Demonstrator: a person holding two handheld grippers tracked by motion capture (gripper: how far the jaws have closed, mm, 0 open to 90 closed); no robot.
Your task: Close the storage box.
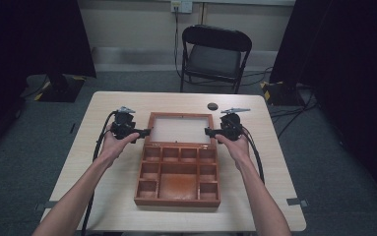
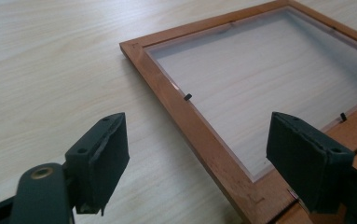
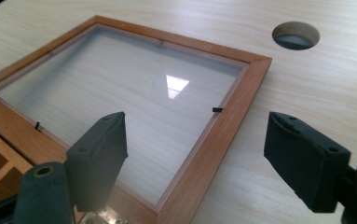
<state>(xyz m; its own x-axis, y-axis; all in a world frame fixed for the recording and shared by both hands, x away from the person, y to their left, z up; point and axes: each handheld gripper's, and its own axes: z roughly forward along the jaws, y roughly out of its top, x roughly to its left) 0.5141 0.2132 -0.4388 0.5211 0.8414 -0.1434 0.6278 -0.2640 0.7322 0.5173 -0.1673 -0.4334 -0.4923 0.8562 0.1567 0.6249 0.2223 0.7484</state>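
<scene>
Reddish-brown wood made up the box [image 1: 177, 183], which lay open on the pale table [image 1: 112, 196]. Its base, split into small compartments around a larger middle one, sat nearest the person. Its lid [image 1: 179, 129] lay flat on the tabletop beyond the base, a wooden frame around a clear pane through which the table's grain showed.

The left gripper [image 1: 138, 132] was held at the lid's left edge and the right gripper [image 1: 210, 132] at its right edge, each in one hand, with black cables trailing back along the forearms. In the left gripper view the jaws stood spread wide, one over bare table and the other over the lid's frame [image 2: 199, 135] near the hinge side; neither jaw touched the wood. In the right gripper view the jaws were likewise spread, one above the pane [image 3: 134, 102] and one above the table outside the frame, straddling the lid's side rail without gripping it.

A round hole [image 3: 296, 35] in the tabletop lay beyond the lid's far right corner. A black folding chair [image 1: 214, 56] stood past the table's far edge on grey carpet.
</scene>
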